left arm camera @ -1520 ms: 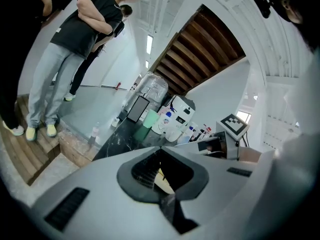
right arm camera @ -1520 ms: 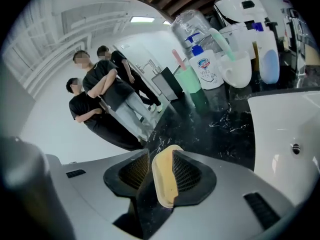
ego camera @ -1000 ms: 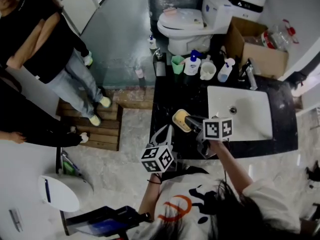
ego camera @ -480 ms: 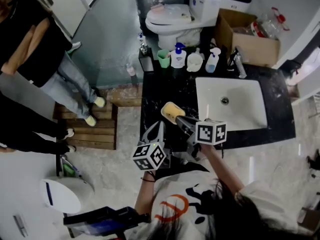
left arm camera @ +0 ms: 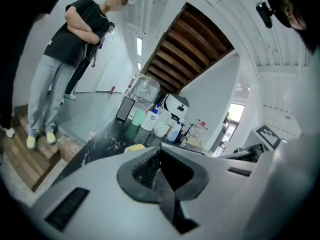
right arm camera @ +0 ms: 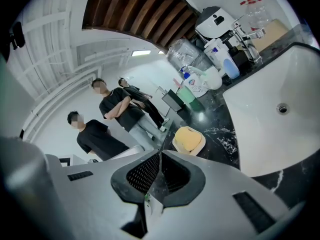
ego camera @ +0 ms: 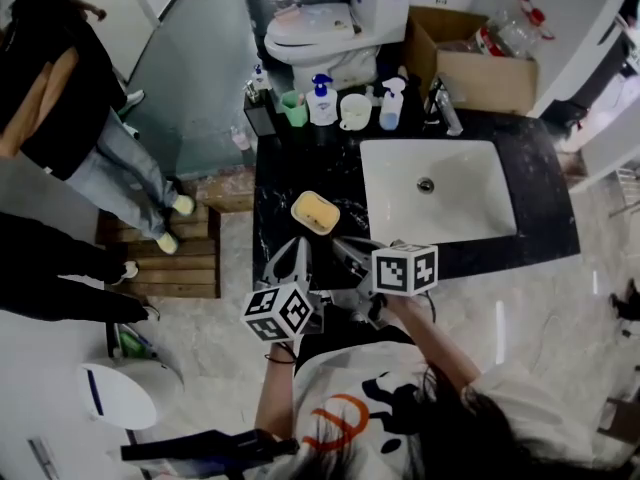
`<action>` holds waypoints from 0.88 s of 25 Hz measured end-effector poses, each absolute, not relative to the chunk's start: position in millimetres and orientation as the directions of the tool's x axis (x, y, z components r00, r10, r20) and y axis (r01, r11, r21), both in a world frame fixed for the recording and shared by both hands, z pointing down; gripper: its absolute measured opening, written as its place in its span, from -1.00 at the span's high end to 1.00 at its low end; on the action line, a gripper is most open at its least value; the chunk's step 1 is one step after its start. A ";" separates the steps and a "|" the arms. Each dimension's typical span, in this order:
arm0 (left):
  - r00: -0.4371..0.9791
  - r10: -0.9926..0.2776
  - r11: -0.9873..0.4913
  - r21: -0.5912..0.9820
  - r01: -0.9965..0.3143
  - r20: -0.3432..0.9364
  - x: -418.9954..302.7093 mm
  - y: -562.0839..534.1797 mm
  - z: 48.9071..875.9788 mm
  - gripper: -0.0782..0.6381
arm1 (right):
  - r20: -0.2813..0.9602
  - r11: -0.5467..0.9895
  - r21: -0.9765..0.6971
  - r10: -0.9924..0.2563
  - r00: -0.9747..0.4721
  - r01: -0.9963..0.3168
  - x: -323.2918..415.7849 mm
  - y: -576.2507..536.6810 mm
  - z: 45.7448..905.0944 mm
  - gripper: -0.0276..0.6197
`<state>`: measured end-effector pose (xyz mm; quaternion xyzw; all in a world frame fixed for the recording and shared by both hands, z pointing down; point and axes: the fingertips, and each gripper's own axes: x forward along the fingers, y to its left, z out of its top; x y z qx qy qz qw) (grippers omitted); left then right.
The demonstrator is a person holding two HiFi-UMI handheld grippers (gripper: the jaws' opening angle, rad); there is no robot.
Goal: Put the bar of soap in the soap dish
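Both your hand-held grippers are closed and empty: the right hand-held gripper and the left hand-held gripper. The bar of soap lies in the soap dish on the dark tabletop, just beyond their tips, left of the sink.

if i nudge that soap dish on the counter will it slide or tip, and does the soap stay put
It would probably slide rather than tip: the soap dish looks low and wide, and it sits flat on the glossy black counter. The bar of soap lies inside it, so it would likely ride along, though a smooth bar may shift a little.
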<state>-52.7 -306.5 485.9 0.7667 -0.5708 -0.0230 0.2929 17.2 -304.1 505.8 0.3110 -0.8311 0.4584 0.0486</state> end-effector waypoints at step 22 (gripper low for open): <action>0.341 -0.895 -0.188 0.451 -0.872 0.287 -43.5 -270.2 468.3 0.78 | 0.350 0.395 -0.730 -0.486 -0.801 -0.558 18.2 -272.0 499.9 0.83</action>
